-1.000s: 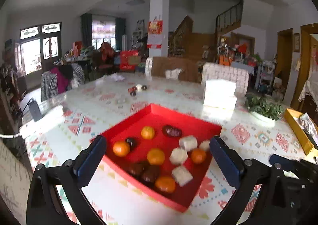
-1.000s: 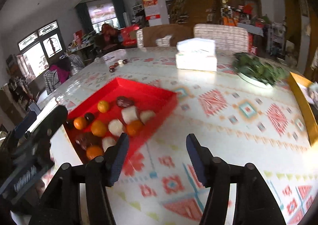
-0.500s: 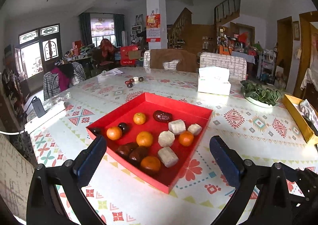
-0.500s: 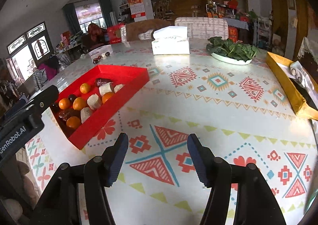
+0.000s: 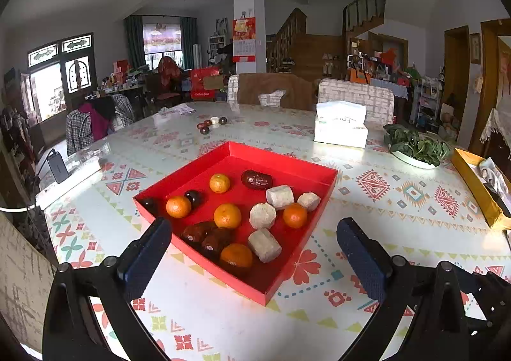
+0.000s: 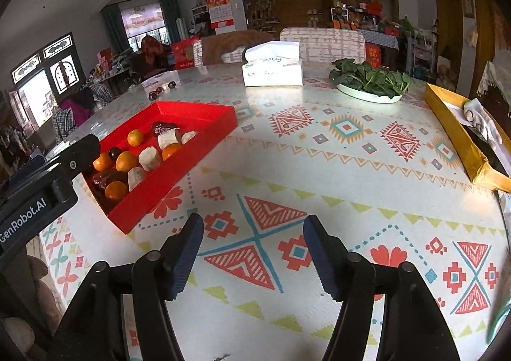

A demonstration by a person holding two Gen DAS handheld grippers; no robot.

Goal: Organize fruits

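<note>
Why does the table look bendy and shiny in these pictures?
Both wrist views use fisheye lenses, so the table edge curves and corners go black. In the left wrist view, window glare whitens the tabletop near the tissue box; the red tray stays sharp.

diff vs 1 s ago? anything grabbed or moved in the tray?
Nothing grabbed. Both views pulled back from the red tray, so more tablecloth shows. The right gripper is opening, with nothing between its fingers. The left gripper stays wide open and empty. Oranges, dark fruits and pale pieces lie as before; tissue box and greens unmoved.
</note>
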